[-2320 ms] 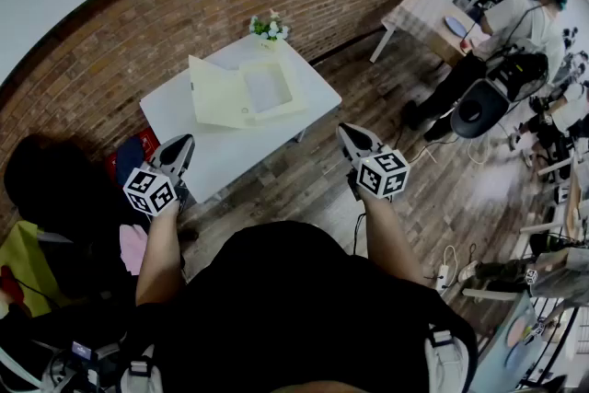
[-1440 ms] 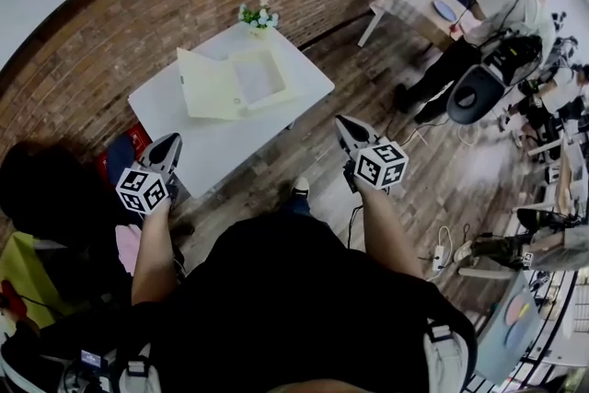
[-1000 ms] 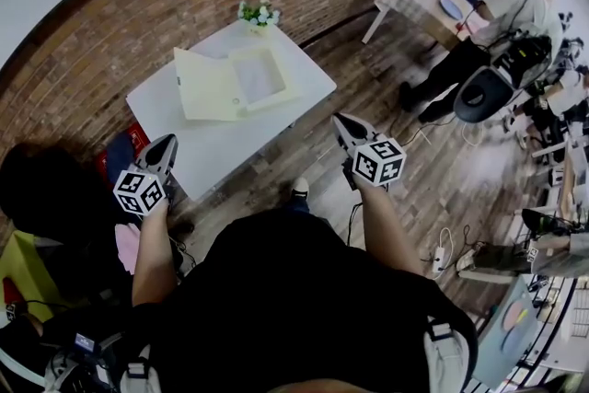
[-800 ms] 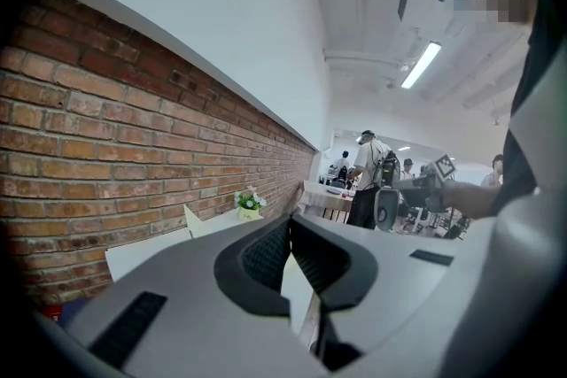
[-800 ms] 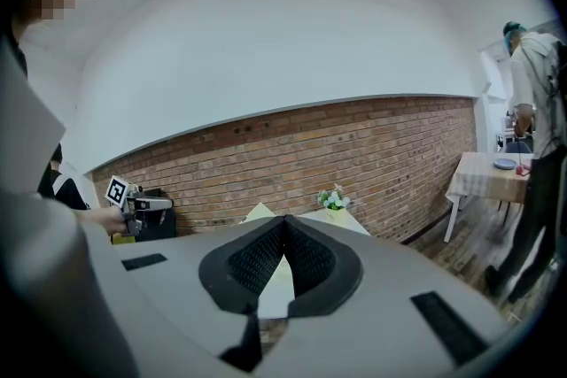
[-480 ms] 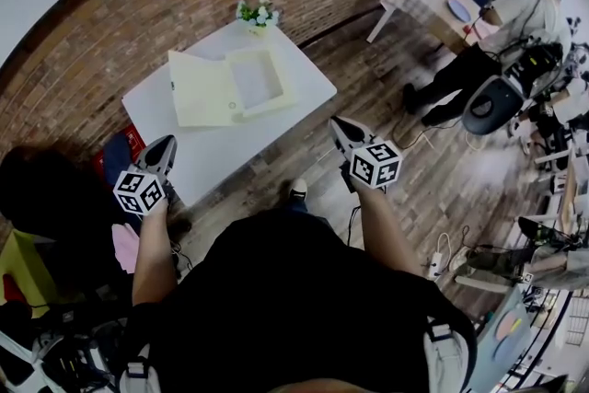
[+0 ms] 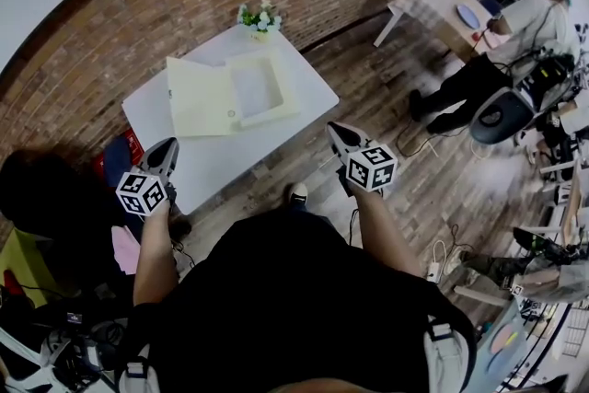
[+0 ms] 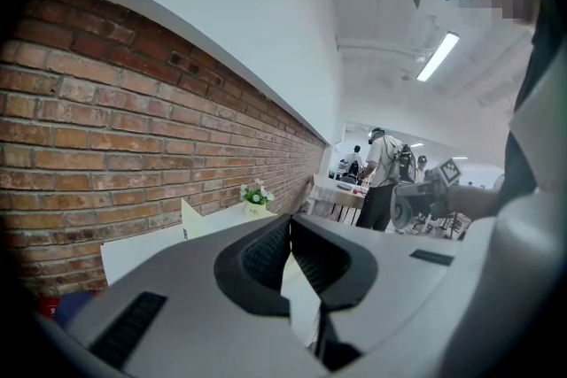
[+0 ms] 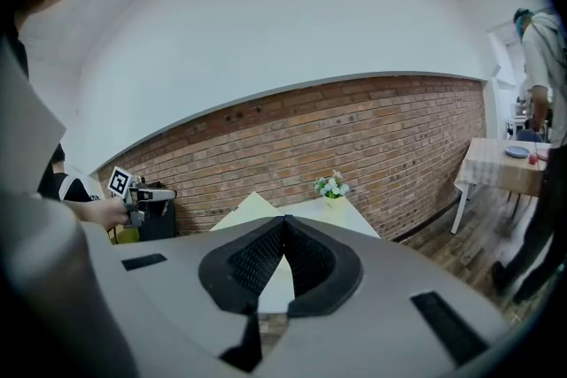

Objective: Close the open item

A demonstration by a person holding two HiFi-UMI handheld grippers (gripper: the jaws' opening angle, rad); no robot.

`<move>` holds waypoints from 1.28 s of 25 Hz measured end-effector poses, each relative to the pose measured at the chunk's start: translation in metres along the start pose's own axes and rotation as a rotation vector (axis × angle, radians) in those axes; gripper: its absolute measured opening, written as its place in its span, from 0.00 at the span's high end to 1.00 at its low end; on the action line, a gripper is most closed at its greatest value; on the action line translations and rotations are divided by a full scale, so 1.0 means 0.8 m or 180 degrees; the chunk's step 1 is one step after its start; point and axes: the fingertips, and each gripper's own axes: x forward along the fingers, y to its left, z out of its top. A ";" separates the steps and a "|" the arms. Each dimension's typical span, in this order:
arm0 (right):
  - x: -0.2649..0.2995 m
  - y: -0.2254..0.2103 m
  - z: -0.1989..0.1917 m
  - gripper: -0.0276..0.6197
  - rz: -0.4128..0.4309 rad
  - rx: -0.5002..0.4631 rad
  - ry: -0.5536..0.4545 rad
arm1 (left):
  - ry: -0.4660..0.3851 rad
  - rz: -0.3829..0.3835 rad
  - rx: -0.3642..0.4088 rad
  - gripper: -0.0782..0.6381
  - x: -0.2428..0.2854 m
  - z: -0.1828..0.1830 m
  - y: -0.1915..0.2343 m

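Box file [image 7: 224,93] of pale yellow cardboard is lying open on the white rectangular table [image 7: 285,120], its lid flap spreading to the left. A small pot of white flowers [image 7: 259,17] is standing near it at the far edge. Left gripper [image 7: 167,148] and right gripper [image 7: 337,131] are hovering near the table's front edge, well apart from the file, each with its jaws pressing together on nothing.

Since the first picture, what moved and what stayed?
The person stepped toward the white table; a shoe now shows by it. Nothing was grabbed or let go. The left gripper and right gripper stay shut and empty; the cream box still lies open.
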 end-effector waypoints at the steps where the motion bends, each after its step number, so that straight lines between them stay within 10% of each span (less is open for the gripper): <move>1: 0.003 -0.006 0.002 0.93 0.0012 -0.0009 0.0010 | 0.0000 0.0015 -0.0003 0.87 0.005 0.001 0.000; 32: 0.101 -0.148 0.063 0.93 0.0247 -0.0130 0.0107 | 0.0081 0.0341 -0.0144 0.87 0.136 0.024 0.017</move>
